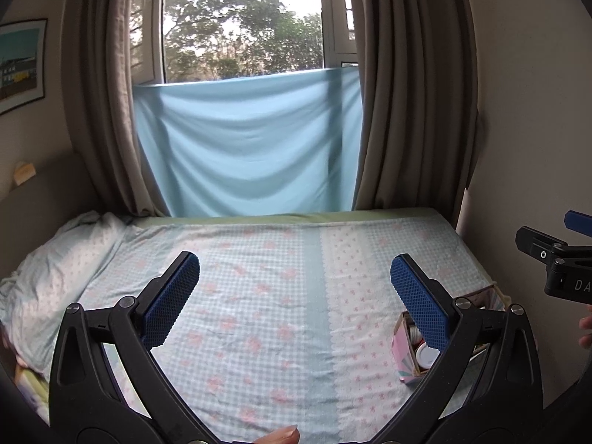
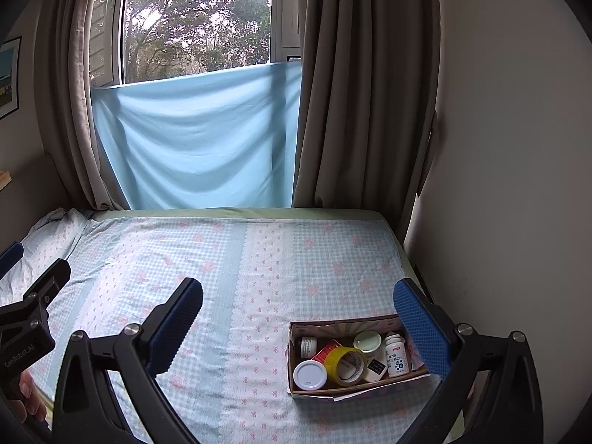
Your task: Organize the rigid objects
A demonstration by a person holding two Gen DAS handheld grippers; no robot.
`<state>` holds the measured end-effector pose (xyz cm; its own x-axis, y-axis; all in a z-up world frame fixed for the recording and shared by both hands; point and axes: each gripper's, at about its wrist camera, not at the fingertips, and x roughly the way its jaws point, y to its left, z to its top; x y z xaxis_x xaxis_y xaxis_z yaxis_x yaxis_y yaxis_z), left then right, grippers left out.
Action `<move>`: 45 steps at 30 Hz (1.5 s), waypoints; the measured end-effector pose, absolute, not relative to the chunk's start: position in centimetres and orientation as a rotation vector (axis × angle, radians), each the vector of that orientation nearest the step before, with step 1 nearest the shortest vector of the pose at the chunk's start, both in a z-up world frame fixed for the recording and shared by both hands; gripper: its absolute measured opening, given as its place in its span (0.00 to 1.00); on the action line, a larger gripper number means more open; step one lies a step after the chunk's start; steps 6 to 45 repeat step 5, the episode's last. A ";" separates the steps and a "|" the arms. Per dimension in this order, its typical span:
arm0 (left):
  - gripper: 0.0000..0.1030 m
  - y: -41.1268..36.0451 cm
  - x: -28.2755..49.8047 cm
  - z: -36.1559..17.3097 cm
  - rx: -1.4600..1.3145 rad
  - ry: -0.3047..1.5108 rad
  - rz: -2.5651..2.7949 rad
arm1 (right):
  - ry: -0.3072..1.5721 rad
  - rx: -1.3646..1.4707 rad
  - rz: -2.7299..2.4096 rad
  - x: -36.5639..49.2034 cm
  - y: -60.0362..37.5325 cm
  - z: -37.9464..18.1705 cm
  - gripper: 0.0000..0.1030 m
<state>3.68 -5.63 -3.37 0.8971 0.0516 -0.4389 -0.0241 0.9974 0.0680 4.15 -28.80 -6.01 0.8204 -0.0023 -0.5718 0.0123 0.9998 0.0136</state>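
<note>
A cardboard box (image 2: 296,336) lies on the bed at the lower right of the right wrist view. Inside are a yellow tape roll (image 2: 346,364), a white-lidded jar (image 2: 310,374), a white pill bottle (image 2: 396,356), a pale green-lidded jar (image 2: 367,342) and other small items. My right gripper (image 2: 298,318) hovers open above the bed, its right finger over the box's right end. The left wrist view shows the box (image 1: 401,355) partly hidden behind my left gripper's right finger. My left gripper (image 1: 294,296) is open and holds nothing.
The bed (image 2: 222,259) has a checked floral sheet, with a pillow (image 1: 55,270) at the left. Curtains (image 2: 362,92) and a blue cloth (image 2: 196,137) hang at the window behind. A wall (image 2: 499,185) borders the bed's right side. A person's fingers (image 1: 283,434) show at the bottom edge.
</note>
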 end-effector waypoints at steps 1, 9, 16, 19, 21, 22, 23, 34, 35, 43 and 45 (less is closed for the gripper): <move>1.00 -5.5 3.8 -3.4 0.055 0.458 0.039 | 0.609 0.016 -0.008 4.1 -28.8 -6.0 1.00; 1.00 -4.7 4.0 -3.4 0.033 0.459 0.016 | 0.618 0.014 -0.002 4.8 -28.7 -6.0 1.00; 1.00 -4.7 4.0 -3.4 0.033 0.459 0.016 | 0.618 0.014 -0.002 4.8 -28.7 -6.0 1.00; 1.00 -4.7 4.0 -3.4 0.033 0.459 0.016 | 0.618 0.014 -0.002 4.8 -28.7 -6.0 1.00; 1.00 -4.7 4.0 -3.4 0.033 0.459 0.016 | 0.618 0.014 -0.002 4.8 -28.7 -6.0 1.00; 1.00 -4.7 4.0 -3.4 0.033 0.459 0.016 | 0.618 0.014 -0.002 4.8 -28.7 -6.0 1.00; 1.00 -4.7 4.0 -3.4 0.033 0.459 0.016 | 0.618 0.014 -0.002 4.8 -28.7 -6.0 1.00; 1.00 -4.7 4.0 -3.4 0.033 0.459 0.016 | 0.618 0.014 -0.002 4.8 -28.7 -6.0 1.00; 1.00 -4.7 4.0 -3.4 0.033 0.459 0.016 | 0.618 0.014 -0.002 4.8 -28.7 -6.0 1.00; 1.00 -4.7 4.0 -3.4 0.033 0.459 0.016 | 0.618 0.014 -0.002 4.8 -28.7 -6.0 1.00; 1.00 -4.7 4.0 -3.4 0.033 0.459 0.016 | 0.618 0.014 -0.002 4.8 -28.7 -6.0 1.00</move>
